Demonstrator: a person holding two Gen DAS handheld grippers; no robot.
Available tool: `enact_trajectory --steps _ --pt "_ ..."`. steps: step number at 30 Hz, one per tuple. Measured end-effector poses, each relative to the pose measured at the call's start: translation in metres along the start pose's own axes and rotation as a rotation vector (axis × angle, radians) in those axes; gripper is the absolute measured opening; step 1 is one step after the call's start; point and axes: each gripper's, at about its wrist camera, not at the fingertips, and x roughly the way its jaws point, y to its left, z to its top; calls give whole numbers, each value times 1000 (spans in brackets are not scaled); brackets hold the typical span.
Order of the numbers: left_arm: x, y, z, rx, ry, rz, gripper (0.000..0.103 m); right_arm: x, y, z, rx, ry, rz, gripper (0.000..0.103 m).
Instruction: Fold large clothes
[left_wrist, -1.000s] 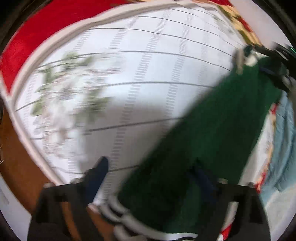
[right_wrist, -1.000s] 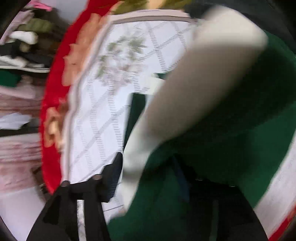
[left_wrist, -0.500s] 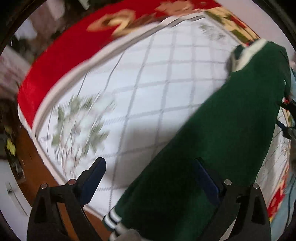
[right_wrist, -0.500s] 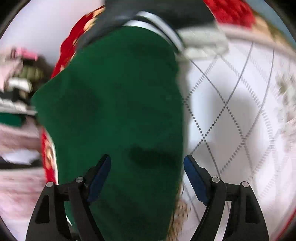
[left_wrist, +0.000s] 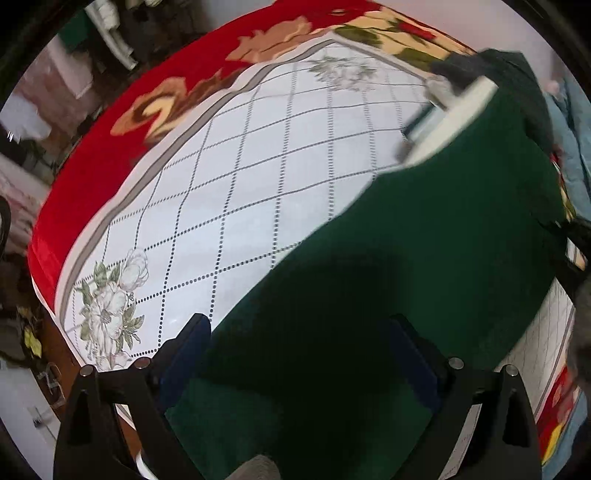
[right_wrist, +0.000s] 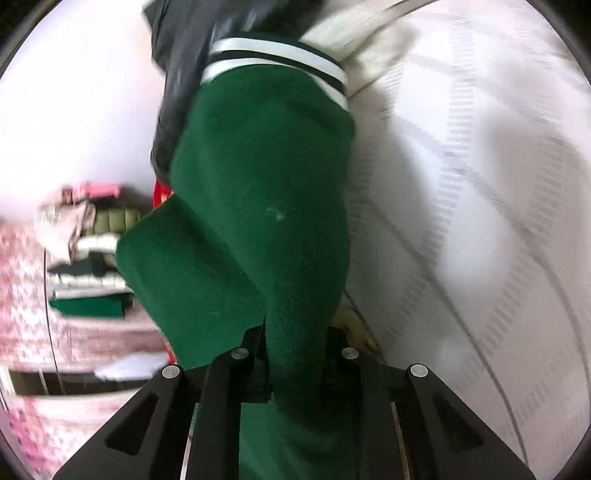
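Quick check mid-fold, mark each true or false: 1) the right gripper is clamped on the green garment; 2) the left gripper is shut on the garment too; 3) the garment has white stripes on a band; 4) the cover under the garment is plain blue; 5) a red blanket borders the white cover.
1) True. The right gripper has just been closing, and its fingers pinch a fold of the green garment.
2) False. The left gripper stands open over the garment, its pads wide apart.
3) True. The striped band shows white and dark stripes.
4) False. The cover is white with a dotted diamond grid and flower prints.
5) True. The red blanket runs along the cover's edge.
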Motion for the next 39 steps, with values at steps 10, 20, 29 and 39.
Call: enact_trajectory --steps 10,20,29,39 --pt "2 -65 -41 117 61 -13 97 -185 -164 -141 416 42 -415 52" --pt "3 -124 -57 179 60 -22 97 -246 -103 -113 44 95 -467 52" --pt "56 -116 -49 111 104 89 97 -103 -93 -2 -238 56 -560 44" --pt "-26 -3 -53 -171 -5 334 97 -158 -52 -48 -227 76 -440 46"
